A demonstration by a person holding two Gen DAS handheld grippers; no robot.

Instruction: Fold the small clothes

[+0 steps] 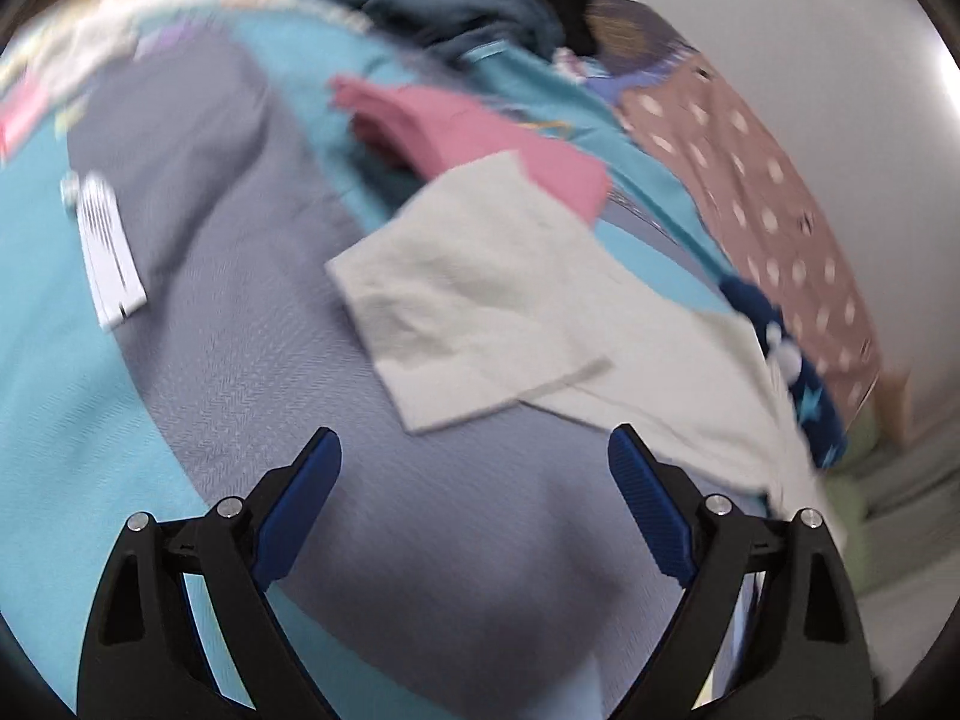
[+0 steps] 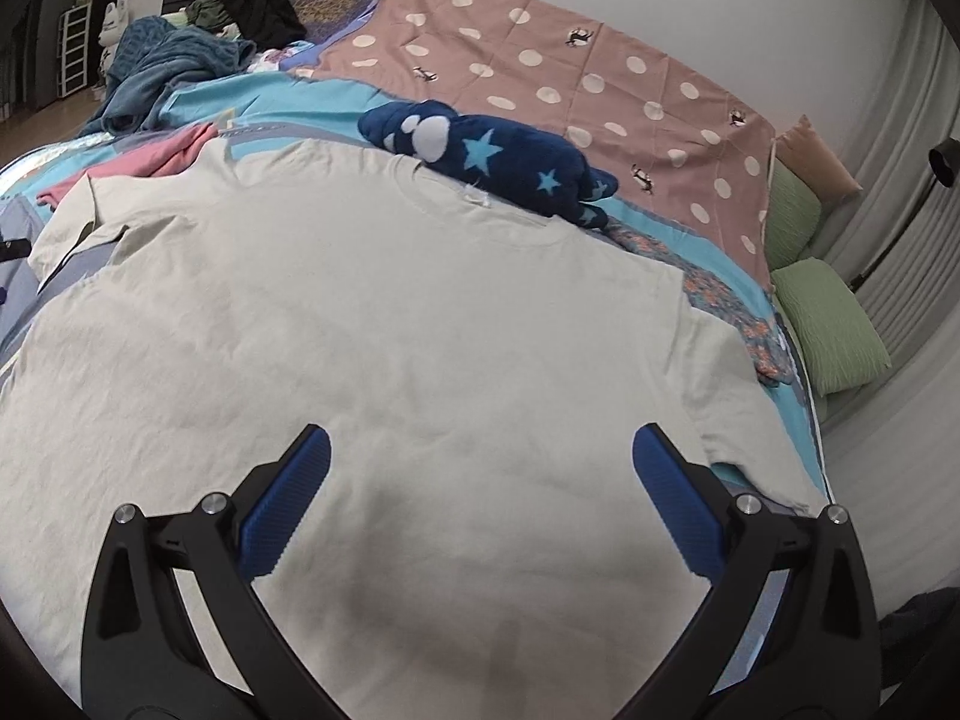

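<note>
Lying flat on bedspread [image 2: 252, 114], wrinkled cream T-shirt [image 2: 384, 324], sleeve folded, both tongs [image 1: 474, 450] [image 2: 480, 447] released

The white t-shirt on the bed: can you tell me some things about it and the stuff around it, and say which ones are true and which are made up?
1. The white t-shirt lies spread out on the bed. True.
2. The right gripper is squeezing the t-shirt. False: its jaws stand wide open above the cloth, with nothing pinched.
3. A dark blue starry garment lies by the t-shirt's collar. True.
4. The polka-dot sheet is green. False: it is brownish pink with pale dots; the pillows are green.
5. The left gripper is holding the pink garment. False: it is open and empty, over the grey bedcover.
</note>
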